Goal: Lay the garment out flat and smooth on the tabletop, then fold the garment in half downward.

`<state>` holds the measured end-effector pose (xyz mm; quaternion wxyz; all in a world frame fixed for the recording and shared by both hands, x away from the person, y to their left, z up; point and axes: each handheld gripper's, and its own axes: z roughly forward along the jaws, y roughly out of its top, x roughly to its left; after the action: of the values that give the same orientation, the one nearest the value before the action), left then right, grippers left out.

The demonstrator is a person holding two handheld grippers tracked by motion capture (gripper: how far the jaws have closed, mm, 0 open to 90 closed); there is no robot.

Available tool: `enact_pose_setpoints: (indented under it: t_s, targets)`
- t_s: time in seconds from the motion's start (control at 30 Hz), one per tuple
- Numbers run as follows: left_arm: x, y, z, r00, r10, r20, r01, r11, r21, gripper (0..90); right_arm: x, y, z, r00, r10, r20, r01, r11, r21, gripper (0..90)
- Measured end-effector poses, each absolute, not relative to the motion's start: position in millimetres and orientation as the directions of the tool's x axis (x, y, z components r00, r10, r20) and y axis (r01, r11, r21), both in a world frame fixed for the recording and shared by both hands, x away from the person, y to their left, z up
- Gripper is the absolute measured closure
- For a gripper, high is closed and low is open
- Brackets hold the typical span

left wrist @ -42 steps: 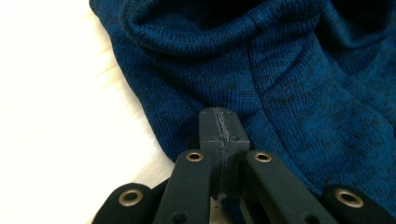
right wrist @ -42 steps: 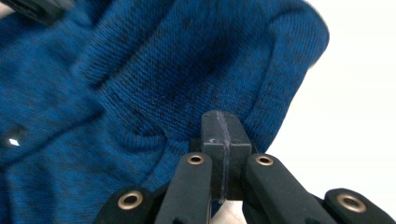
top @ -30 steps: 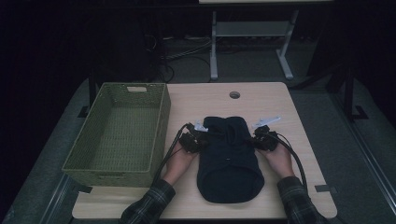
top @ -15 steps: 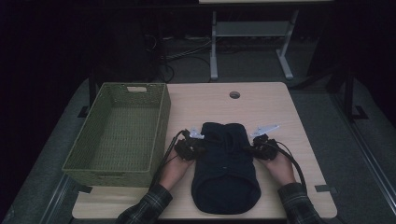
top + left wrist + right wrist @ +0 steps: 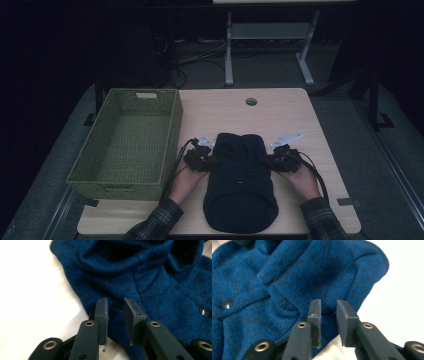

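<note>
Currently a blue knit garment [image 5: 240, 185] lies folded on the wooden table [image 5: 300, 115], just beside the green woven basket [image 5: 127, 142] and between both hands. Left gripper [image 5: 115, 312]: jaws parted by a narrow gap at the garment's edge, nothing between them. Right gripper [image 5: 328, 313]: likewise slightly parted, with knit behind the gap but not pinched (contact with the cloth cannot be confirmed). Snap buttons [image 5: 226, 304] show on the front. Assessment: the fabric looks soft, light and limp; it will sag and unfold if lifted from one point. Recommended hold is both side edges at once, pinching through all folded layers, clear of the snaps.
</note>
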<state>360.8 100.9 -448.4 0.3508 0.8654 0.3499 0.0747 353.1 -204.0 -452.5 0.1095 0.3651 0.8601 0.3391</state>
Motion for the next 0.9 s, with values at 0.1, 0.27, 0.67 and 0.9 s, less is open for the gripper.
enact_pose_setpoints:
  t_s: [0.1, 0.27, 0.67, 0.9]
  targets:
    - [361, 103, -441, 0.743, 0.657, -0.128, 0.548, -0.489, 0.679, 67.2, 354, -207, -450, -0.706, 0.704, 0.071, 0.551, 0.484, 0.68, 65.1]
    - [366, 101, -429, 0.748, 0.65, -0.134, 0.539, -0.477, 0.694, 55.2, 358, -211, -438, -0.699, 0.709, 0.09, 0.553, 0.457, 0.697, 58.2]
    - [387, 95, -408, 0.759, 0.636, -0.142, 0.503, -0.433, 0.748, 42.8, 377, -213, -423, -0.68, 0.727, 0.099, 0.561, 0.429, 0.708, 51.0]
    - [407, 90, -402, 0.749, 0.645, -0.151, 0.505, -0.409, 0.76, 41.6, 390, -210, -417, -0.675, 0.729, 0.11, 0.568, 0.419, 0.709, 49.7]
